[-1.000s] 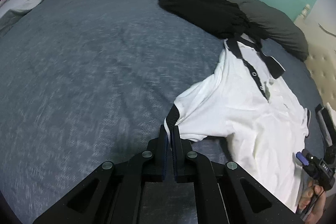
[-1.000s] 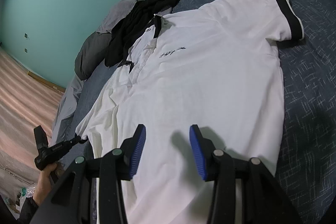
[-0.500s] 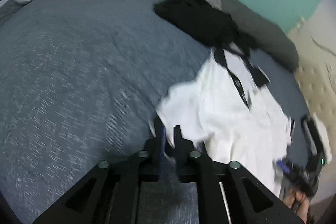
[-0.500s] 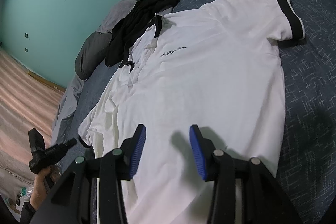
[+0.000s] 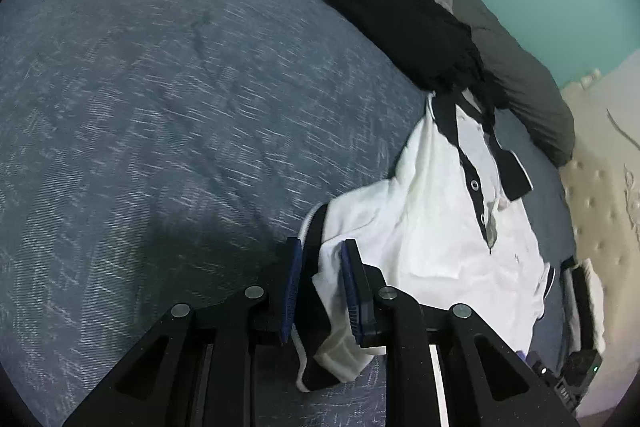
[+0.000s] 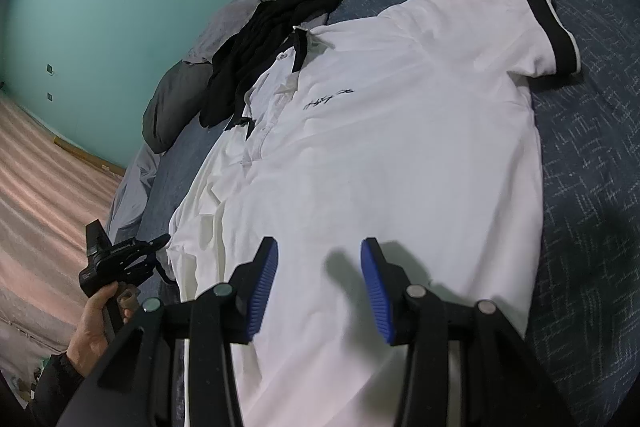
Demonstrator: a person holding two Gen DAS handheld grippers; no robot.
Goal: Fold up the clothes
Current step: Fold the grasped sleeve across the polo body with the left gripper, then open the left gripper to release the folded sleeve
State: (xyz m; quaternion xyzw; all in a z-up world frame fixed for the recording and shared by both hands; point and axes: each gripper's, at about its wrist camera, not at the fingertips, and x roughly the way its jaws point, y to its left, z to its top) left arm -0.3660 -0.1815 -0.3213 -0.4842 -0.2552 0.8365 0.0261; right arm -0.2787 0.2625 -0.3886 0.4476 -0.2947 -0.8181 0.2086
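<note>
A white polo shirt (image 5: 440,227) (image 6: 400,167) with black collar and cuffs lies face up on the blue bedcover (image 5: 160,107). Its near sleeve (image 5: 360,211) is bunched and runs between the jaws of my left gripper (image 5: 320,247), which stand slightly apart. The cuff sags out below them onto the bed, and the cloth looks loose rather than pinched. In the right wrist view the left gripper (image 6: 160,243) sits at the shirt's left edge, held by a hand (image 6: 96,327). My right gripper (image 6: 320,251) hovers open over the shirt's lower part with nothing between its fingers. The far sleeve (image 6: 544,15) lies flat.
A black garment (image 5: 400,23) (image 6: 256,67) is heaped at the shirt's collar. Behind it lies a rolled grey duvet (image 5: 520,75) (image 6: 172,107) along the teal wall. A beige padded surface (image 5: 600,187) borders the bed on one side, and striped flooring (image 6: 40,187) shows past the other edge.
The left gripper's jaws have parted a little and it has pushed in toward the shirt, so the sleeve now sits deeper between them and is more bunched. The right gripper has not moved.
</note>
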